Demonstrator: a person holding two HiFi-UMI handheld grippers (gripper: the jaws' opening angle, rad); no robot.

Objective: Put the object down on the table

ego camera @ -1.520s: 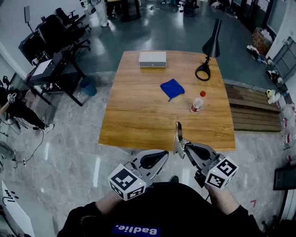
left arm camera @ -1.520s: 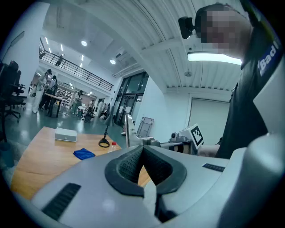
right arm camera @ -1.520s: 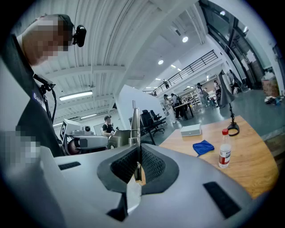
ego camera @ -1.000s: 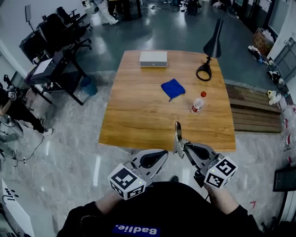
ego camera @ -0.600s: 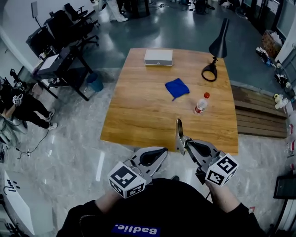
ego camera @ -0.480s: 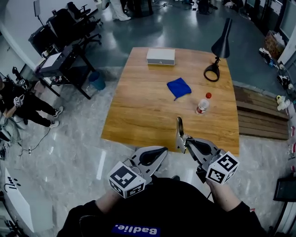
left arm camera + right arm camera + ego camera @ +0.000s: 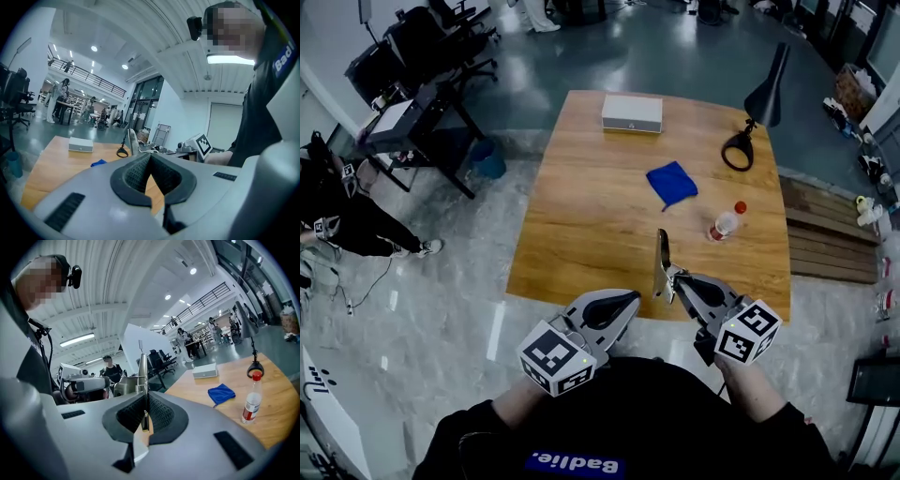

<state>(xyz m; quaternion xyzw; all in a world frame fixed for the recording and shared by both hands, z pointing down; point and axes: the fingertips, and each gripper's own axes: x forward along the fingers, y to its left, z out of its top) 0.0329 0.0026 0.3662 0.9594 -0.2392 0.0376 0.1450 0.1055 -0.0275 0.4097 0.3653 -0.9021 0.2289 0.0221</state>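
The wooden table fills most of my head view. A black desk lamp stands at its far right corner. Nearer to me are the two grippers, both held low in front of the person's body at the table's near edge. The left gripper has its jaws pressed together with nothing between them (its own view shows the pads meeting). The right gripper is pinched tight on a thin metal piece. A white box lies at the far edge of the table, and a blue cloth sits crumpled near the middle. A small clear bottle with a red cap is just right of the cloth. The metal piece is up in the air, standing out of the right jaws over the near edge of the table. I cannot tell what kind of tool it is.
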